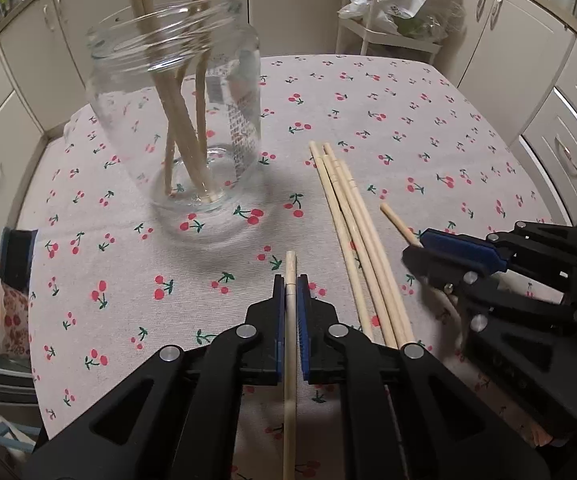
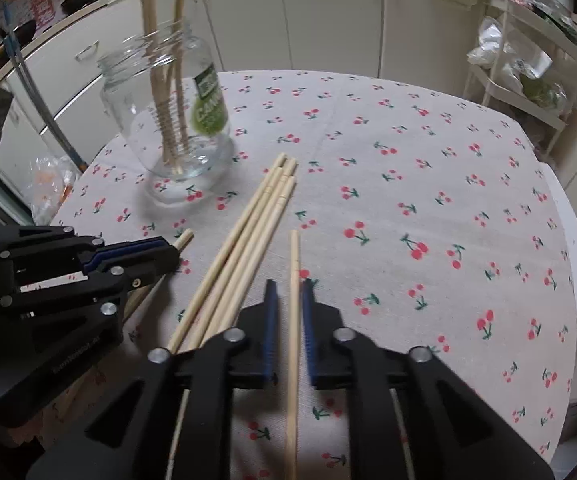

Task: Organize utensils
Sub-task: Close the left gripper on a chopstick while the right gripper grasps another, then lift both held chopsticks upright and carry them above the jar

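My left tongs (image 1: 290, 292) grip one chopstick (image 1: 290, 268) near its end; my right tongs (image 2: 288, 296) straddle another chopstick (image 2: 294, 252), pads apart. Both lie low over the tabletop (image 2: 428, 152) beside the glass jar (image 1: 176, 112). Light, stiff, smooth: pinch near an end.

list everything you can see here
glass jar: one, clear, upright at the far left of the table
chopsticks in jar: several, pale wood, standing
loose chopsticks: about four, pale wood, bundled flat mid-table
tablecloth: one, grey with red cherries
shelf rack: one, white, holding bags, beyond the table
cabinets: cream, along the walls
left gripper: black with blue pads, shut on one chopstick
right gripper: same colours, another chopstick between its pads, gaps showing
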Motion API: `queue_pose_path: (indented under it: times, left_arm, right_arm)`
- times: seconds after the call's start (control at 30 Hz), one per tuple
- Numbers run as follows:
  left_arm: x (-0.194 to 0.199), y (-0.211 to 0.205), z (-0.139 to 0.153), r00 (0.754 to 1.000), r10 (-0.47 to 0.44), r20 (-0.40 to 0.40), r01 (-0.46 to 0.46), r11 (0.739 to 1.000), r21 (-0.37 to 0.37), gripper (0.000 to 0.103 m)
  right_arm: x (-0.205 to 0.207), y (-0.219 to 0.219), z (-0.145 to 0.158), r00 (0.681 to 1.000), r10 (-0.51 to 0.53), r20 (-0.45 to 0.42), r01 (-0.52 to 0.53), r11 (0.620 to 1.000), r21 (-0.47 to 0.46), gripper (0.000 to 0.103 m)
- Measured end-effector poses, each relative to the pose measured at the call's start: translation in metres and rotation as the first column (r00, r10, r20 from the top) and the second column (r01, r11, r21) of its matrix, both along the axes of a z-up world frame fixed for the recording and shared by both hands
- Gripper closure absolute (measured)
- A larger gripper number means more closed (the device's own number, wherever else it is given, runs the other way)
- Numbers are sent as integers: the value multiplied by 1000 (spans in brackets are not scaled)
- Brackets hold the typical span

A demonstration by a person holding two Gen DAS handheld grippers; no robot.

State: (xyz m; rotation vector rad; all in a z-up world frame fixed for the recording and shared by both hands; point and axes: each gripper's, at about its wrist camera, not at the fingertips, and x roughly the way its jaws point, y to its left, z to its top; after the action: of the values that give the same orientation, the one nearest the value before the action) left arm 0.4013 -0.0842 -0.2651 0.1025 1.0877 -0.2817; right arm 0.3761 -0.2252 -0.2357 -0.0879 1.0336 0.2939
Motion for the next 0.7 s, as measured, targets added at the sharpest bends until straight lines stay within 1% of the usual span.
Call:
queue_pose_path:
  times: [0.07, 0.1, 0.13, 0.17, 0.2, 0.27, 0.33, 0.43, 0.47, 0.53, 0.57, 0.63, 0.7]
  left_arm:
    - [1, -1, 0, 1000, 3, 7, -3, 1000, 4, 94]
    - [1, -3, -1, 1000, 0, 12, 0, 1000, 12, 93]
    - [0, -5, -1, 1000, -8, 19, 8, 1000, 24, 94]
    - [-1, -8, -1, 1000, -21, 23, 20, 999, 30, 94]
    - [-2, -8, 0, 999, -33, 22, 33, 999, 19, 96]
    - [-4, -4, 1, 999, -31, 15, 32, 999, -16, 98]
    - [-7, 3, 3, 1000, -16, 17, 17, 999, -51, 98]
    - [-15, 20, 15, 999, 25, 43, -20, 993, -114, 98]
    - [-20, 29, 24, 997, 39, 63, -29, 987, -160, 98]
    - [-28, 41, 42, 992, 61, 111, -35, 974, -223, 98]
    - [-32, 46, 49, 988, 71, 134, -36, 970, -242, 98]
    - [-43, 61, 73, 973, 105, 207, -37, 951, -307, 98]
    - [-48, 72, 95, 951, 137, 277, -35, 938, -344, 98]
  right_arm:
    - [-1, 4, -1, 1000, 13, 12, -12, 1000, -27, 88]
    - [-1, 6, -1, 1000, 18, 18, -18, 999, -38, 89]
    - [-2, 6, -2, 1000, 19, 23, -18, 999, -44, 94]
    - [-2, 5, -2, 1000, 13, 27, -12, 999, -39, 97]
    - [-2, 2, -2, 1000, 2, 26, -2, 1000, -23, 97]
    - [-1, -5, -3, 1000, -21, 14, 21, 1000, 24, 97]
    - [0, -15, -3, 998, -57, -11, 58, 994, 93, 97]
    - [-4, -34, -1, 994, -105, -44, 112, 965, 235, 97]
    - [-7, -40, 3, 991, -124, -43, 131, 952, 278, 97]
    - [-13, -49, 13, 988, -151, -18, 147, 924, 354, 97]
    - [-17, -53, 20, 986, -168, 5, 153, 911, 383, 97]
    - [-26, -58, 37, 978, -199, 64, 152, 885, 440, 97]
    - [-32, -59, 55, 965, -233, 121, 147, 861, 487, 97]
